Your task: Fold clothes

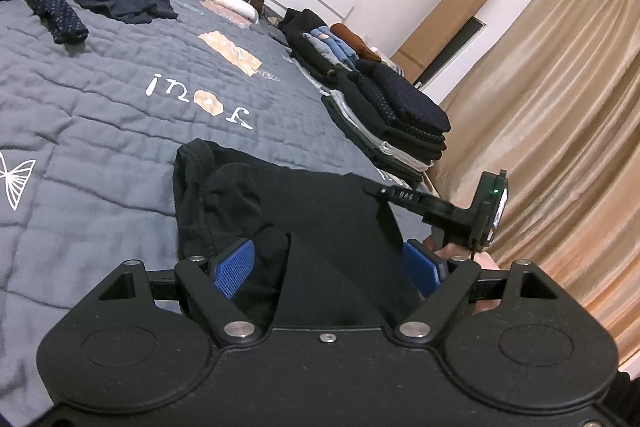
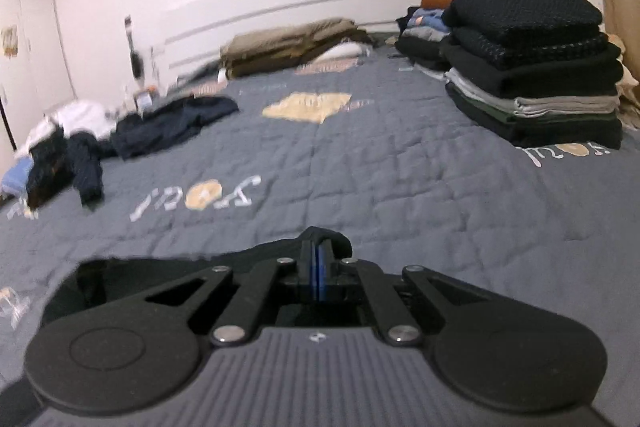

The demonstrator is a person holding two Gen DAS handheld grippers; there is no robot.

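Observation:
A black garment [image 1: 304,211] lies on the grey quilted bedspread [image 1: 100,115] right in front of me. My left gripper [image 1: 332,267] is open, its blue pads [image 1: 234,269] spread wide with folds of the garment bunched between them. My right gripper [image 2: 318,267] is shut on an edge of the black garment [image 2: 332,241], low over the bed. Its tip [image 1: 384,191] also shows in the left wrist view at the garment's far right edge.
A stack of folded dark and grey clothes [image 2: 536,67] stands at the bed's right edge, with a second folded pile [image 1: 328,43] behind it. Unfolded dark clothes [image 2: 132,131] lie at the left. Tan folded bedding [image 2: 296,43] sits by the headboard. Beige curtains [image 1: 560,107] hang on the right.

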